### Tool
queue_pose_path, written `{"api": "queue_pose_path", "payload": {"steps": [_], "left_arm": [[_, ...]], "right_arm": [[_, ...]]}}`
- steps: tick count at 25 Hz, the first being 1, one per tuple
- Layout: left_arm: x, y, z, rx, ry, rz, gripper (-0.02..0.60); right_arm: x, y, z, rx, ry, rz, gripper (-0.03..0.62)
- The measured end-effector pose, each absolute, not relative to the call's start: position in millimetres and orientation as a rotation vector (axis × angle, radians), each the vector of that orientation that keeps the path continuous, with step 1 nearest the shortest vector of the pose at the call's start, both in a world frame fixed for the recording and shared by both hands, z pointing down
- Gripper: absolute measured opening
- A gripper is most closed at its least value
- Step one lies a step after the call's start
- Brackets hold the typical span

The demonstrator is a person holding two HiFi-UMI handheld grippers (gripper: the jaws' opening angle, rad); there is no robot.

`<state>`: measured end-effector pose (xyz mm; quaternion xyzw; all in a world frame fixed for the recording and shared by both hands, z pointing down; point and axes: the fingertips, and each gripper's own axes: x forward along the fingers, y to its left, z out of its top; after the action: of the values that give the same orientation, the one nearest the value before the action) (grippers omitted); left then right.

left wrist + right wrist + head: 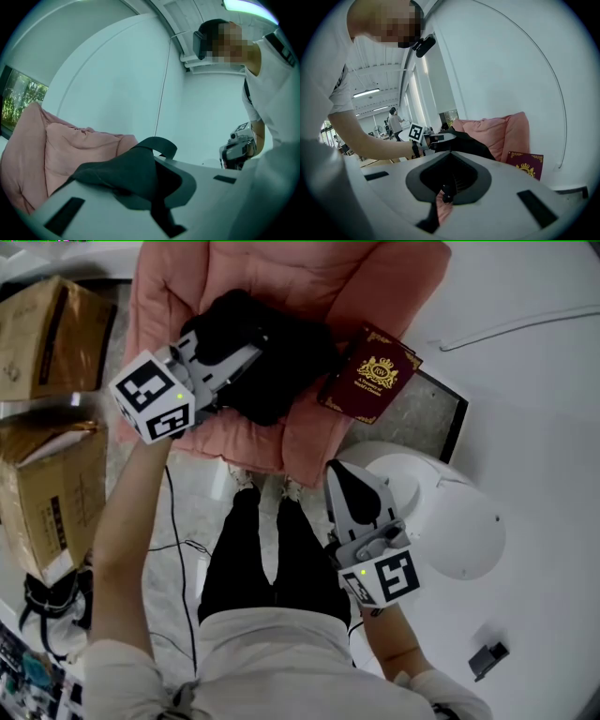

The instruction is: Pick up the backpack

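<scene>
As left gripper [248, 357] clamps black fabric [281, 371] atop pink backpack [309, 277], 12 o'clock in head view, lift step looks in hand. Right gripper [343, 476], 5 o'clock of backpack: jaws narrow, empty. Next: raise steadily, hold clamp. Booklet [370, 376] at fabric's 3 o'clock may slide.

place: lab-like workspace | signs: cardboard boxes [52, 334], floor cables [178, 547], ceiling strip lights [365, 93] — white walls [108, 70]

The head camera looks steeply down on the left gripper [249, 355] and right gripper [344, 474]. Each gripper camera sits close behind its own jaws, facing the other gripper; all show the pink padding [309, 442].
</scene>
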<state>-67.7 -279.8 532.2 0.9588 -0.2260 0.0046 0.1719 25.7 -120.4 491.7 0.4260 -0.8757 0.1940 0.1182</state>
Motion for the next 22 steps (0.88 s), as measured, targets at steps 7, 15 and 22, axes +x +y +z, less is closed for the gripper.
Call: {"api": "queue_pose_path", "payload": {"steps": [7,15,22], "left_arm": [[-70,-276,516,2.704,-0.73,-0.064,0.017],[-59,-271,504,2.714,-0.752,-0.057,0.017],[-54,-264,496,2.715,-0.766,-0.04,0.016]], "right_arm": [[48,-120,489,1.266,-2.533,0.558,0.02],[61,-124,482,1.295,-2.535,0.547,0.02],[71,-123,479,1.31,-2.523,0.546,0.02]]}}
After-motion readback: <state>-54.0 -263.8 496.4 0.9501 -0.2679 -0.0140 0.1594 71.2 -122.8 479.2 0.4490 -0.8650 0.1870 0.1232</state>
